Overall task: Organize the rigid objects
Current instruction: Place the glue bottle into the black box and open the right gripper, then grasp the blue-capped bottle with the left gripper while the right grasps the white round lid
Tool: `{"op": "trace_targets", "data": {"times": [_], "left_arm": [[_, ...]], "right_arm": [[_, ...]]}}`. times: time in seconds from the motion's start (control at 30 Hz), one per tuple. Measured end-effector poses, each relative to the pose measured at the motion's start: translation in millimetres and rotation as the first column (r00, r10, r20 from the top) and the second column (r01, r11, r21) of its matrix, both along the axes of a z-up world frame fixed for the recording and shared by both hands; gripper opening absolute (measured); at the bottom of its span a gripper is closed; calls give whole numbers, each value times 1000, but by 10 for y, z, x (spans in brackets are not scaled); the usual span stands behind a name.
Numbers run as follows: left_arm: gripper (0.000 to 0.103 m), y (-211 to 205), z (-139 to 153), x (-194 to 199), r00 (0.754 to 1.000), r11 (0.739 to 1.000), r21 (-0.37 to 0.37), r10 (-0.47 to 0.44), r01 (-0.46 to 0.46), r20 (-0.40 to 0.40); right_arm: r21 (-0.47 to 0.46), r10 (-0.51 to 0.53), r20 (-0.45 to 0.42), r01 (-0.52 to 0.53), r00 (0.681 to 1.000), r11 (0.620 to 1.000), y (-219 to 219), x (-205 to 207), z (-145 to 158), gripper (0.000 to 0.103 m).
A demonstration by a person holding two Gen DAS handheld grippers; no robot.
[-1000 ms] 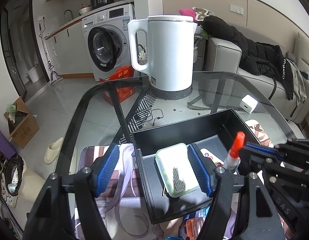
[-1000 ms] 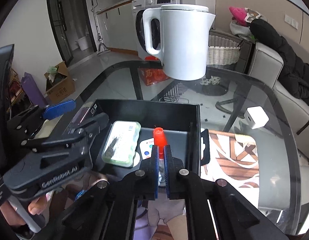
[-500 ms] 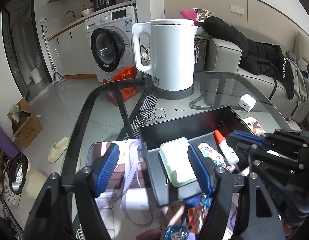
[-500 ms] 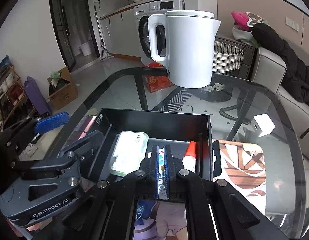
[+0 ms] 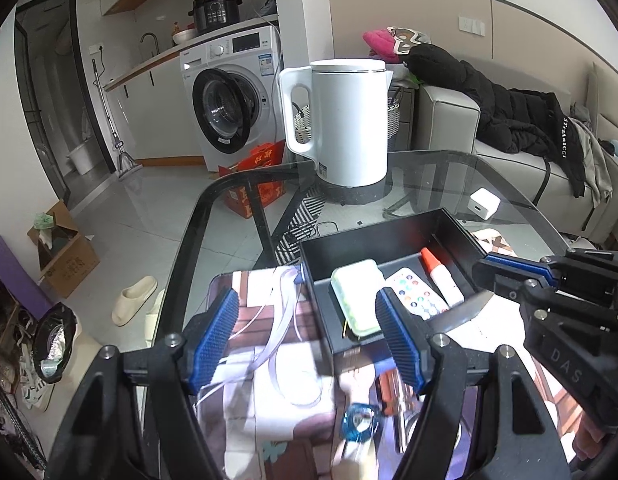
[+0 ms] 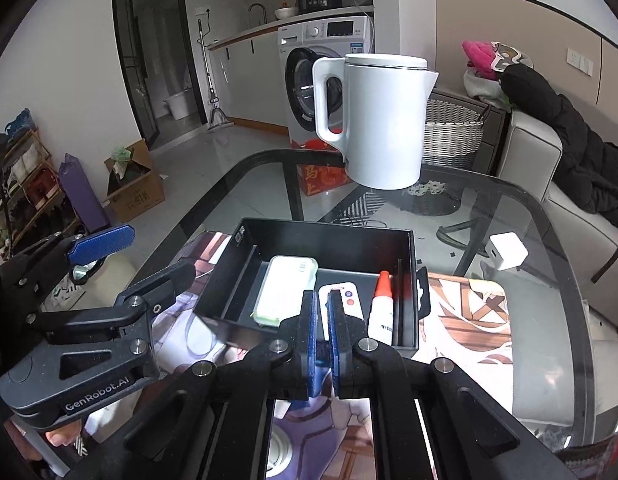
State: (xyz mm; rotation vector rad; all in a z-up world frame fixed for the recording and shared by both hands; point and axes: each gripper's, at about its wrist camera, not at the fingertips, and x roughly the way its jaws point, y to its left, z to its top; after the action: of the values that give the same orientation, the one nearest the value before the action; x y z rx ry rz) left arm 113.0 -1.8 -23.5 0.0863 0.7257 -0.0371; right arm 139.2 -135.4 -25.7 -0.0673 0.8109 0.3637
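Ahead of both grippers the black tray (image 6: 321, 236) is open-topped, its walls ringing a box (image 6: 285, 290), remote (image 6: 345, 300) and glue bottle (image 6: 383, 304) lying close together. Beyond it stands a white kettle (image 6: 383, 124); bare glass desk (image 6: 549, 216) lies right.

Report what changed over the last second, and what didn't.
The right gripper let go of the red-capped glue bottle, which now lies in the black tray beside the remote; both grippers pulled back. The left gripper stayed open; the green box and kettle stayed put.

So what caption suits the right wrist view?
Nearly shut right gripper above a black tray holding a glue bottle.
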Motion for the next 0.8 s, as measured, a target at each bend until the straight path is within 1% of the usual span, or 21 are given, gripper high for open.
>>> {"op": "trace_targets", "data": {"times": [0.13,0.23,0.33,0.37,0.4,0.47,0.57,0.67,0.8], "left_arm": [[71,24,-51,-94,999,1000,4,-17,18,-52],[71,80,-142,-132,992,1000,-8,-17,16,-126],[71,137,-261,-160,979,999,-38,-30,23,-202],[71,144,-317,-177,972,999,-41,-39,30,-230],[71,149,-367,-189,966,999,-36,-43,35,-254],[71,174,-449,-219,956,999,-15,-39,36,-292],[71,232,-528,-260,947,999,2,-38,40,-320],[71,304,-578,-270,939,999,-2,-42,44,-342],[71,456,-654,-300,932,1000,-1,-18,19,-361]], "right_arm": [[-18,40,-16,-40,999,999,44,-171,34,8],[-21,71,-45,-72,996,997,58,-284,33,9],[-21,102,-87,-104,991,994,91,-363,-11,18],[-22,116,-104,-119,988,993,111,-390,-39,25],[-22,130,-122,-134,984,991,133,-416,-77,30],[-35,148,-152,-155,977,987,191,-460,-157,33],[-47,174,-205,-187,963,981,274,-500,-298,35],[-53,200,-245,-220,949,974,359,-543,-412,37],[-77,228,-252,-255,940,964,489,-605,-503,52]]}}
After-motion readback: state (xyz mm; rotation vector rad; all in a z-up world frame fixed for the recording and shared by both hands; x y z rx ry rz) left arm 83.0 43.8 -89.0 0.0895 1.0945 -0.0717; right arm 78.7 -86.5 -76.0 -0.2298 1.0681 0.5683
